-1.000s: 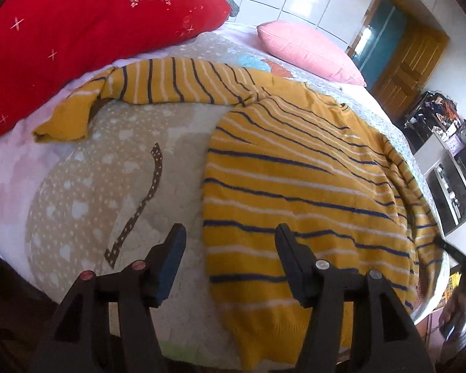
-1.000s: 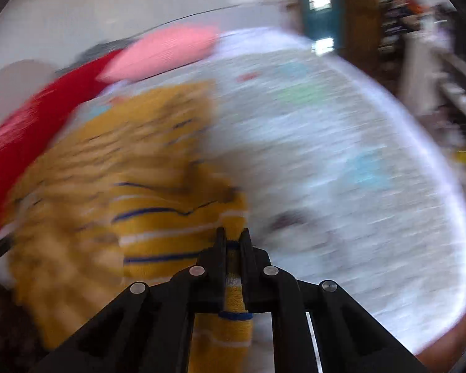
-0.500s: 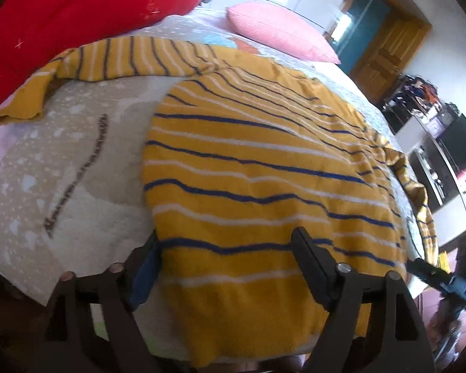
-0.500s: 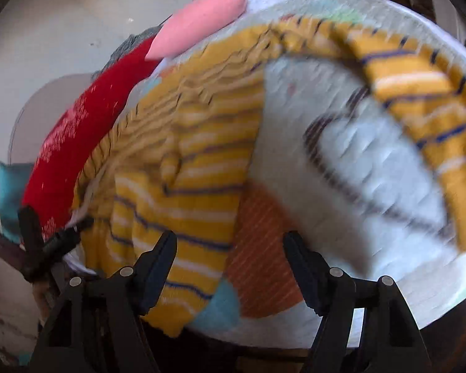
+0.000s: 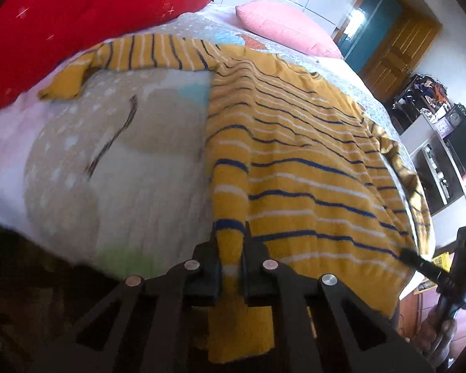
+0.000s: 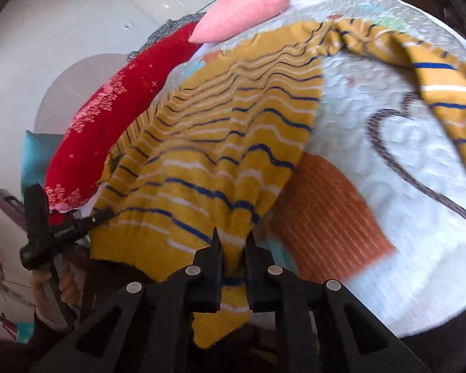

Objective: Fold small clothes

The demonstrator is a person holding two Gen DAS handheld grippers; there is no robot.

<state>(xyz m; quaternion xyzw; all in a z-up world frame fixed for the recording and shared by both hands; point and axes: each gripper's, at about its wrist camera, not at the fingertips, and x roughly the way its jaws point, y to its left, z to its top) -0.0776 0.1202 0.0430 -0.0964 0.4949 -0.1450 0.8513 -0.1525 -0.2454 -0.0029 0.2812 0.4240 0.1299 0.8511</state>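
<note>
Sweater [image 5: 295, 161] in mustard stripes is lying flat on the bed [image 5: 124, 171], its length running away from me toward the pillows, while my left claw [image 5: 231, 248] and right claw [image 6: 233, 248] are each clenching a near hem corner.

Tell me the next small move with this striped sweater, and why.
Probably lift both hem corners together and carry them toward the collar. The left gripper and right gripper have just closed on the hem of the striped sweater, which lies flat on the bed, sleeves spread.
</note>
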